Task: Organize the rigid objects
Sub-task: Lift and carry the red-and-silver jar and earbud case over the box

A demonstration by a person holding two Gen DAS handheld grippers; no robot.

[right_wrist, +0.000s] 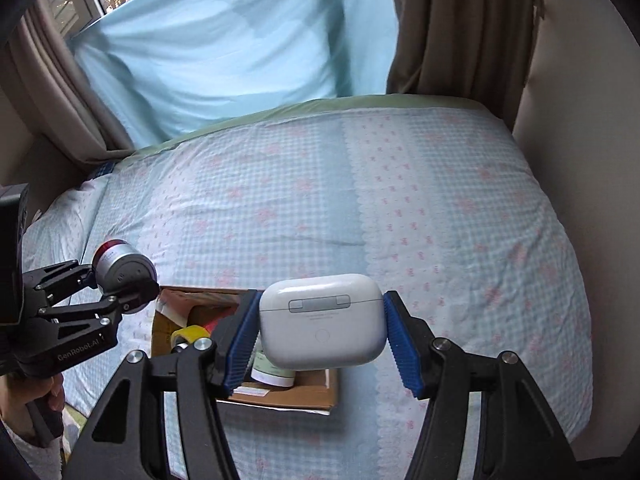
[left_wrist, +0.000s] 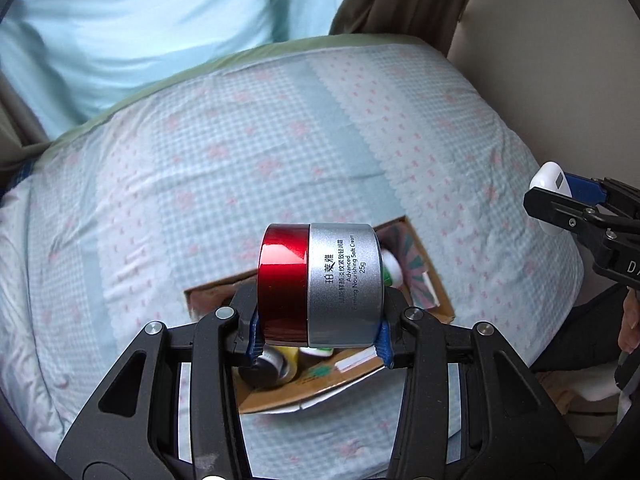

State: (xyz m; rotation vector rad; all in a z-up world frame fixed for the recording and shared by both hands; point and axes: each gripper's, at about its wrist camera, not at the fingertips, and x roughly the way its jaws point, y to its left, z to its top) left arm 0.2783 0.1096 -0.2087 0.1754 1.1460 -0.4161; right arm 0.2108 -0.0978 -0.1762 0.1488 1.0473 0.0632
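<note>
My left gripper is shut on a cream jar with a red lid and a silver body, held on its side above an open cardboard box. My right gripper is shut on a white earbuds case, also held in the air over the cardboard box. The box lies on the bed and holds several small items, among them a yellow tape roll and a white and green bottle. Each view also shows the other hand: the right gripper at the right edge, the left gripper with the cream jar at the left.
The bed is covered with a pale blue checked sheet with pink flowers. A light blue cloth and brown curtains hang behind it. A wall runs along the right side. A hand holds the left gripper's handle.
</note>
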